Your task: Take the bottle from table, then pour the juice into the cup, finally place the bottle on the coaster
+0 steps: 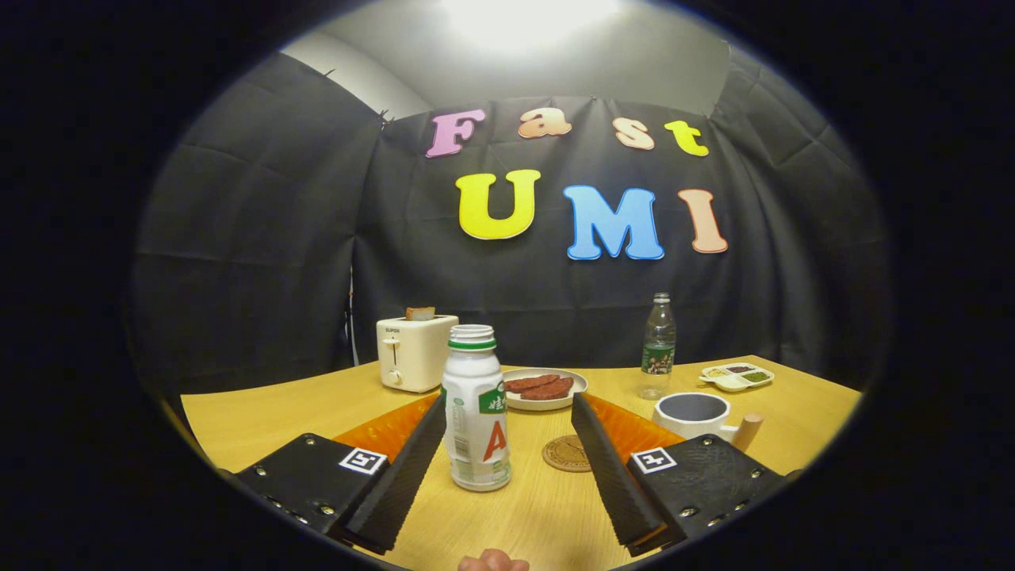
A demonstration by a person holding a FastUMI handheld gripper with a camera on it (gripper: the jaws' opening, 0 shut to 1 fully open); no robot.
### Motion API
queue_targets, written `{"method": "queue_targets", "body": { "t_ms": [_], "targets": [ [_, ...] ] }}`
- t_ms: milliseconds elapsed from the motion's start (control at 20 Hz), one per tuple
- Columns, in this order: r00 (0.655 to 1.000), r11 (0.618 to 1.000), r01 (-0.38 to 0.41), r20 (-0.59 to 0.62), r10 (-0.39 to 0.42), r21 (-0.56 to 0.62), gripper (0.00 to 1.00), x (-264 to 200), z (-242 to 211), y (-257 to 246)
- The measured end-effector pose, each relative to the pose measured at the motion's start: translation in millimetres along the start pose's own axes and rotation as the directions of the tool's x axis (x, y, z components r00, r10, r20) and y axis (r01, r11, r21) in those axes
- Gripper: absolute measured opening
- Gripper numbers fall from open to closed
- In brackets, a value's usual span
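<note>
A white juice bottle (476, 412) with a green neck ring stands upright on the wooden table (262, 420). It sits between my fingers, close against the left finger (404, 468), with a wide gap to the right finger (607, 468). My gripper (507, 420) is open and neither finger presses on the bottle. A round brown coaster (567, 454) lies flat just right of the bottle, partly hidden by the right finger. A white cup (694, 416) with a wooden handle stands beyond the right finger.
A white toaster (414, 351) with toast stands at the back left. A plate (547, 388) of reddish food and an orange mat (381, 432) lie behind the bottle. A clear water bottle (658, 357) and a small divided dish (736, 377) stand at the back right.
</note>
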State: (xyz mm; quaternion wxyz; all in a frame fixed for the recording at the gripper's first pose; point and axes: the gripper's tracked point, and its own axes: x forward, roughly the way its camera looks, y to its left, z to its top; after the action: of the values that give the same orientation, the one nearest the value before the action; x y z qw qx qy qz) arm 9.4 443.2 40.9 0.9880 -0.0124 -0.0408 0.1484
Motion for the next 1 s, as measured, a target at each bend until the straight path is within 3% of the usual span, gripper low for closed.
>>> {"method": "queue_targets", "body": {
  "t_ms": [450, 900, 1000],
  "targets": [
    [0.992, 0.994, -0.105, -0.073, 0.103, -0.019, 0.97, 55, -31, 28],
    [0.991, 0.995, -0.092, -0.101, 0.088, -0.030, 0.96, 75, -49, 25],
    [0.991, 0.996, -0.084, -0.105, 0.080, -0.039, 0.71, 71, -48, 25]
  ]
}}
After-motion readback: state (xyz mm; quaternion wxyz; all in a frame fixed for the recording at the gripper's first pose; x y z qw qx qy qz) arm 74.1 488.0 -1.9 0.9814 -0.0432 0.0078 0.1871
